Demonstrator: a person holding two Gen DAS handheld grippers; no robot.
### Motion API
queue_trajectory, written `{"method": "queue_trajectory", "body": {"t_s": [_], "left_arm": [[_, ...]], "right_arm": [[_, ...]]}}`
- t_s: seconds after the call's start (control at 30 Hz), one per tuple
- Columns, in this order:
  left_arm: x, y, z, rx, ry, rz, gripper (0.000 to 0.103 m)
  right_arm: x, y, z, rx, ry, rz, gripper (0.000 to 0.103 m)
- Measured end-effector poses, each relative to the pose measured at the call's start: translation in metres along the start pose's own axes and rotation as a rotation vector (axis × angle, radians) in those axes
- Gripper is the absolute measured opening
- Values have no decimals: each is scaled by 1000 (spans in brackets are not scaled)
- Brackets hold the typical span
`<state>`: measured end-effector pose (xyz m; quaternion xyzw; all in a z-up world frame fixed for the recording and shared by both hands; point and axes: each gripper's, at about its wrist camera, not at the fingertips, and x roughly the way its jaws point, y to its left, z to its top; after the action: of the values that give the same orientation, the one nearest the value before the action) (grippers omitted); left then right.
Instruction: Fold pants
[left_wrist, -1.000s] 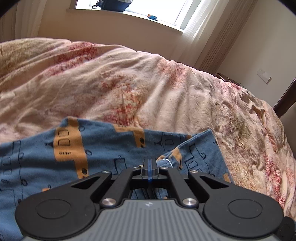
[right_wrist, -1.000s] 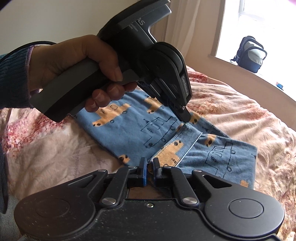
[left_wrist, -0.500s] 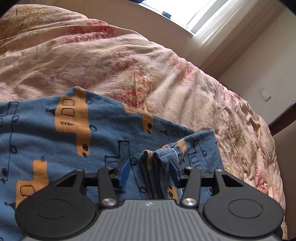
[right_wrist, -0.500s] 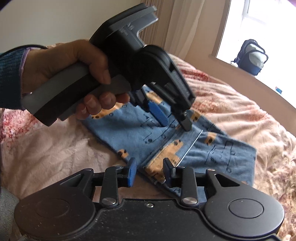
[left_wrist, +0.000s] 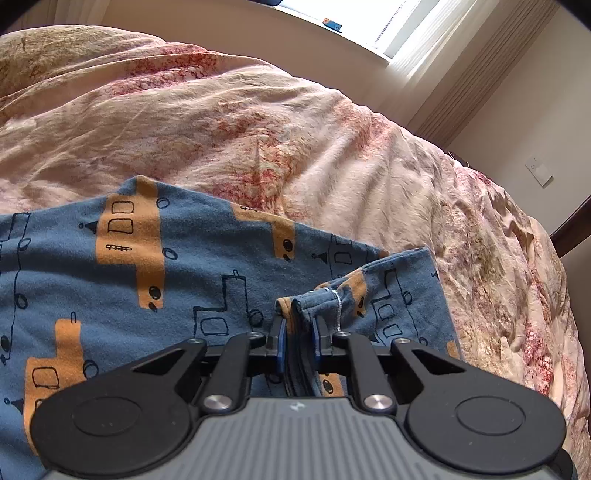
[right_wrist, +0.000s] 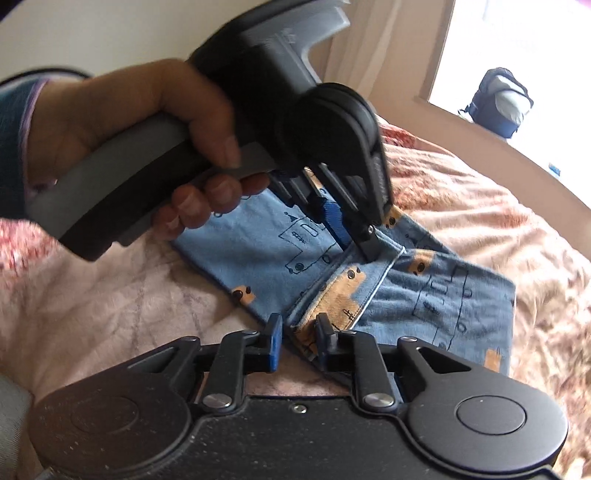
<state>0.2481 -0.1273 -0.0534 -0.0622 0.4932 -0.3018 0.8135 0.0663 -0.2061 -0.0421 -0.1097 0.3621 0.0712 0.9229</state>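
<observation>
Blue pants with orange vehicle prints (left_wrist: 177, 280) lie partly folded on the pink floral bedspread (left_wrist: 258, 122). My left gripper (left_wrist: 298, 330) has its jaws closing around a bunched fold of the pants' edge, with a narrow gap left. In the right wrist view the pants (right_wrist: 424, 291) lie ahead, and the left gripper (right_wrist: 354, 236) is held by a hand, its tips pressed down on the fabric. My right gripper (right_wrist: 298, 332) is partly open around the near hem, and fabric sits between the jaws.
The bedspread (right_wrist: 480, 221) is rumpled all around. A window sill (left_wrist: 332, 26) runs along the far wall, with a dark backpack (right_wrist: 498, 103) on it. A wall socket (left_wrist: 538, 173) and a dark wooden bed frame (left_wrist: 572, 229) are at the right.
Both grippers opened from shut, then narrowed around folds of the pants. The left gripper dropped lower onto the fabric.
</observation>
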Motion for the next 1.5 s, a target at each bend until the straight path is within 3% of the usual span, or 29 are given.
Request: {"method": "queue_trajectory", "body": {"t_s": [0.33,0.7,0.83,0.87,0.9,1.0,1.03,1.07,1.13,1.2,1.27,1.4,1.5], "left_arm": [[-24,6,6,-3,-28,-12,12],[-75,53,16,3,-81,109,12],[-69,72,8,23,-73,152,15],[-67,77,4,10,-75,144,18],[-67,83,1,-7,-76,147,31],[-74,95,-9,-48,-114,133,49],[-78,96,-13,-59,-131,136,64],[-82,96,-17,-65,-154,149,72],[-90,91,-23,-59,-208,189,101],[-92,81,-30,-38,-260,221,103],[-88,72,-32,-4,-275,240,103],[-72,64,-37,25,-316,391,103],[-56,64,-36,60,-310,467,103]], "right_arm": [[-8,0,6,102,-41,25,14],[2,41,49,128,-121,134,14],[28,58,51,101,-79,170,15],[32,59,49,99,-67,178,21],[31,58,45,99,-60,189,24],[11,46,37,60,-60,163,56],[2,41,34,38,-64,119,70],[-7,34,30,24,-66,66,78],[-21,13,22,24,-80,-54,87],[-26,-12,17,53,-107,-198,101],[-18,-41,19,118,-114,-300,102],[17,-88,17,210,-139,-302,102],[43,-93,18,195,-194,-263,102]]}}
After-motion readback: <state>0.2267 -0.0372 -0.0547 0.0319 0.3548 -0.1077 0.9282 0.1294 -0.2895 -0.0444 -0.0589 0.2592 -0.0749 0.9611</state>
